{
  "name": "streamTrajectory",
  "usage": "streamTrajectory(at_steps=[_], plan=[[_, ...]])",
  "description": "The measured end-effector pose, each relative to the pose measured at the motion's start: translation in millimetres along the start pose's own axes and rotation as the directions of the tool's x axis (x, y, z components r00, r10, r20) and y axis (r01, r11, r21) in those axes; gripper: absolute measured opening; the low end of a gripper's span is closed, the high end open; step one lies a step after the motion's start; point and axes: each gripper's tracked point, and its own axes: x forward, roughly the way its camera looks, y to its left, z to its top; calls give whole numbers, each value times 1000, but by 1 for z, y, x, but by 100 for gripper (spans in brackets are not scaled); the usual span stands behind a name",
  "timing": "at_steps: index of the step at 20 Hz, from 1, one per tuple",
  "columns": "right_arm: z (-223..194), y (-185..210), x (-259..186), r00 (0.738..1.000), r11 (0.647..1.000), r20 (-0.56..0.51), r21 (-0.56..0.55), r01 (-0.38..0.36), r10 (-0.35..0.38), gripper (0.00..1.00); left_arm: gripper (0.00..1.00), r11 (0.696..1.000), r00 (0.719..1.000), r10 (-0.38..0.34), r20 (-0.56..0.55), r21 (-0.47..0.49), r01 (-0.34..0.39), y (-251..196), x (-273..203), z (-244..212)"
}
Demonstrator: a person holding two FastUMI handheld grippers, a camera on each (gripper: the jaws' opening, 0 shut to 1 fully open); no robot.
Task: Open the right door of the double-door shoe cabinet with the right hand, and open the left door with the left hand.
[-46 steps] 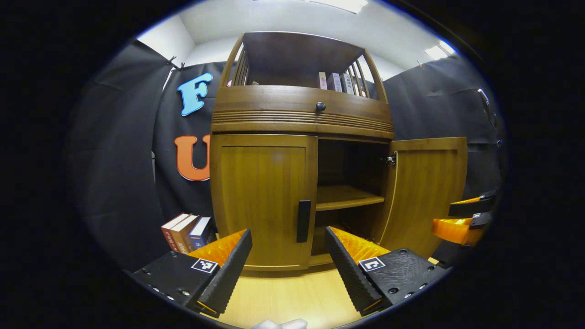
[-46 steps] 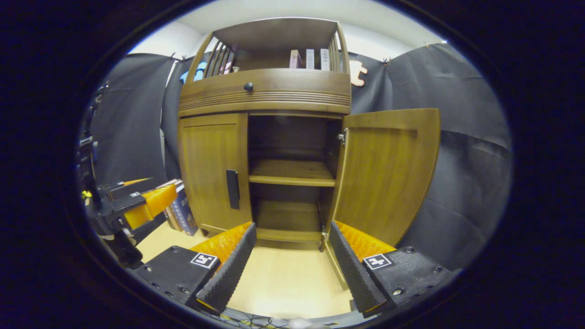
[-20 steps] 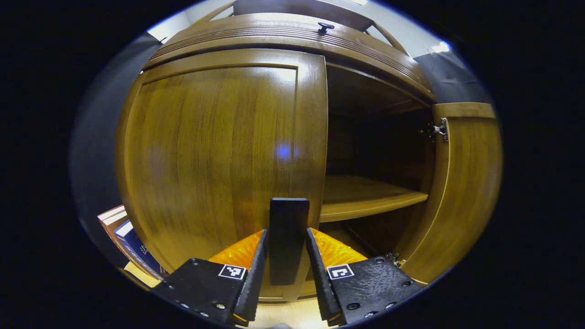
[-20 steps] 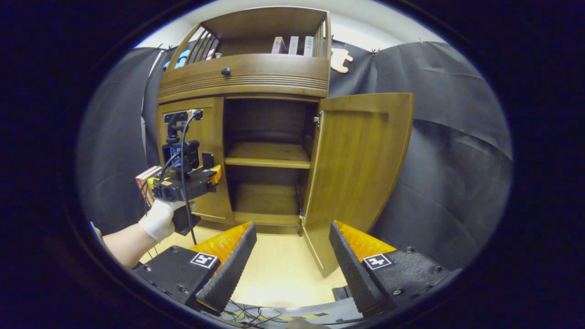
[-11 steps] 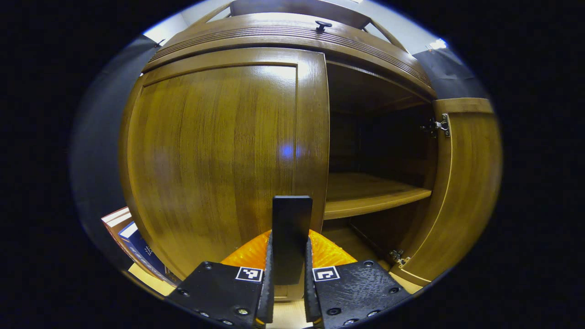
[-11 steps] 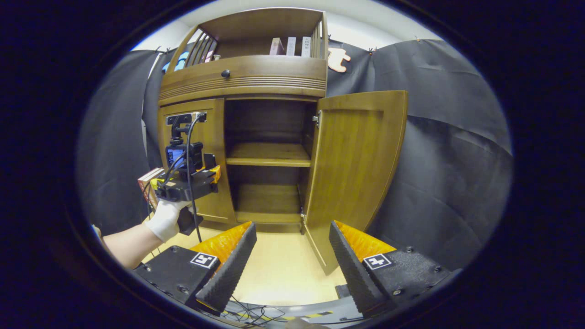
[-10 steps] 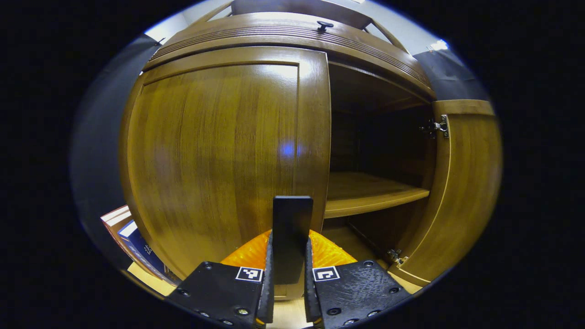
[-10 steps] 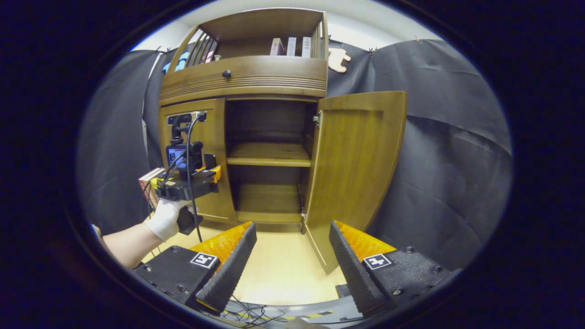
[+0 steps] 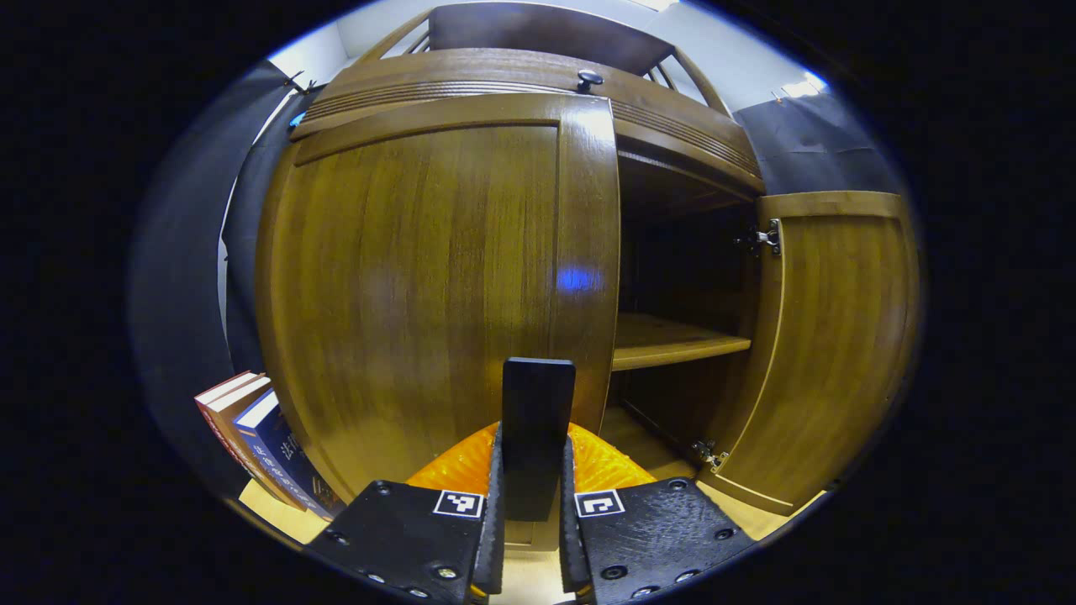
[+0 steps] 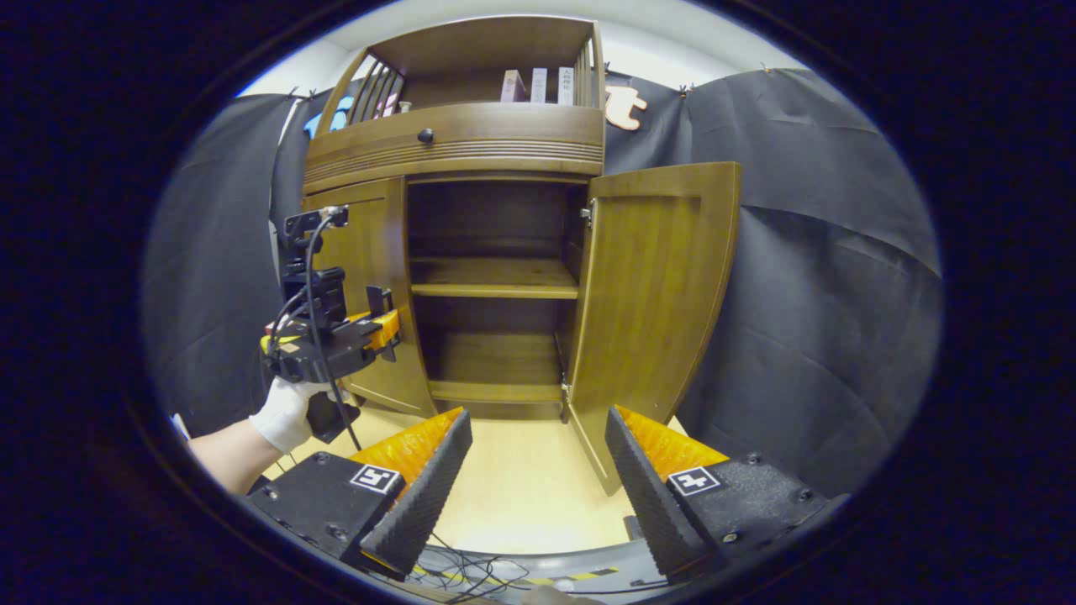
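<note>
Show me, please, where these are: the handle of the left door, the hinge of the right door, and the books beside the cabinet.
left door handle [image 9: 538, 403], left gripper view, upper part above the fingers.
right door hinge [image 9: 763, 238], left gripper view, metal plate.
books [image 9: 265, 437], left gripper view, blue cover.

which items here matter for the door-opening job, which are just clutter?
In play:
left door, ajar
its handle, gripped by the left tool
right door, open
right tool, open, holding nothing

Lying about:
books beside the cabinet
books on the top shelf
drawer knob
</note>
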Motion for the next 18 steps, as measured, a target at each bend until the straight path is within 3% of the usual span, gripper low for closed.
streamTrajectory(at_steps=[12, 18], plan=[[-11, 21, -4, 997, 997, -13, 2, -82, 82, 100, 25, 1000, 1000, -7, -16, -24, 7, 27, -80, -9], [-15, 32, -2, 993, 993, -21, -10, -118, 117, 100, 25, 999, 999, 36, -9, -11, -36, 48, -110, -10]])
